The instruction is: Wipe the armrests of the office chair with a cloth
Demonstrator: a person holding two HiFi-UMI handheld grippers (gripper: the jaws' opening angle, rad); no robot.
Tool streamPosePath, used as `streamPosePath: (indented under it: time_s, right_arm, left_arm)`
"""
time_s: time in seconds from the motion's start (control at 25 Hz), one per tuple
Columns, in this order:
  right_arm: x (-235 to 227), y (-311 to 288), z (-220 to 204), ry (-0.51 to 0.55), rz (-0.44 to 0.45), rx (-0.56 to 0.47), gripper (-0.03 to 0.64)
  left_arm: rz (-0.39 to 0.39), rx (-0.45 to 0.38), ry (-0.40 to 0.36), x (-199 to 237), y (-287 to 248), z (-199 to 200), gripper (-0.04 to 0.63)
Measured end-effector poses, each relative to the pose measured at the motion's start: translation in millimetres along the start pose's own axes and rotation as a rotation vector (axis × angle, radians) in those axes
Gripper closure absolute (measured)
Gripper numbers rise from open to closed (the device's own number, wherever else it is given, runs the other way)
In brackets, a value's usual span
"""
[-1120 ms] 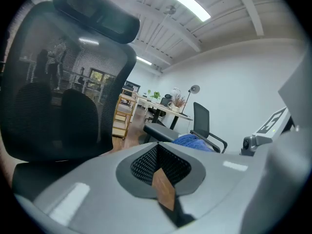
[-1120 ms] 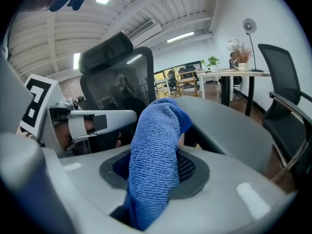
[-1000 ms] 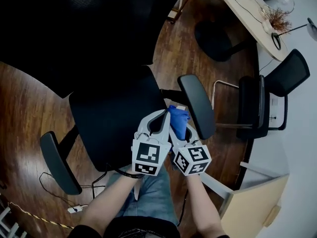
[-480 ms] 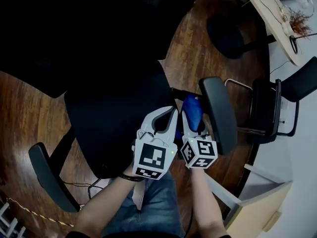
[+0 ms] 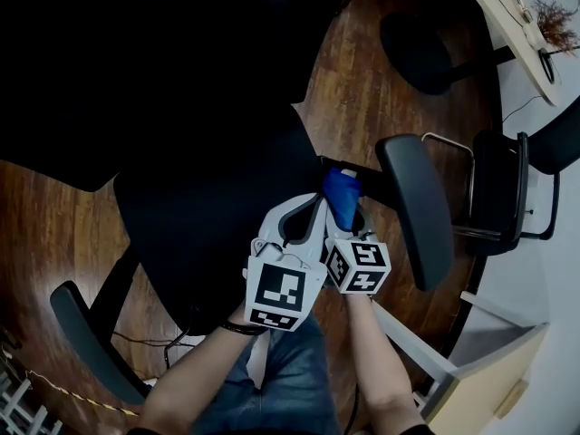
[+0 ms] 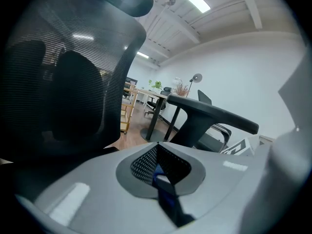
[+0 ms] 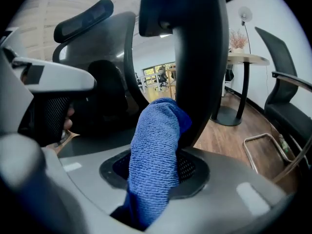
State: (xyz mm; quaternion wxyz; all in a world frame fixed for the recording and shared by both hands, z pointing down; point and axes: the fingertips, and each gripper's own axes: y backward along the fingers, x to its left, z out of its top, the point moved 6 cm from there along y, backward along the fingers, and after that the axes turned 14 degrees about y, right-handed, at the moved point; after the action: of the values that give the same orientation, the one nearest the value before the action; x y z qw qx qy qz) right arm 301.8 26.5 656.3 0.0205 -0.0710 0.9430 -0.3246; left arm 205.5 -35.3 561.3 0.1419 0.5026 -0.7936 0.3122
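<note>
Brought up against the armrest (image 5: 419, 208) support since a second ago, blue cloth (image 5: 340, 191) clamped in fingers of the right gripper (image 5: 343, 210), fingers of the left gripper (image 5: 315, 207) closed just beside, over black seat (image 5: 204, 216) and wood floor (image 5: 362, 89).

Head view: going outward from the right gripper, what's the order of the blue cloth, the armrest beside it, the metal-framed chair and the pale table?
1. The blue cloth, pinched in the right gripper itself.
2. The armrest, just to the gripper's right.
3. The metal-framed chair, further right.
4. The pale table, in the top right corner.
</note>
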Motion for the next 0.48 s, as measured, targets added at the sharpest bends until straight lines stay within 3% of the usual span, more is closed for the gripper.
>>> streamPosePath:
  time_s: [0.48]
  right_arm:
    - [6,-38,-13,-0.064,0.047,0.058,0.476]
  left_arm:
    - [0.041,0.044,-0.017,22,4,-10,0.592]
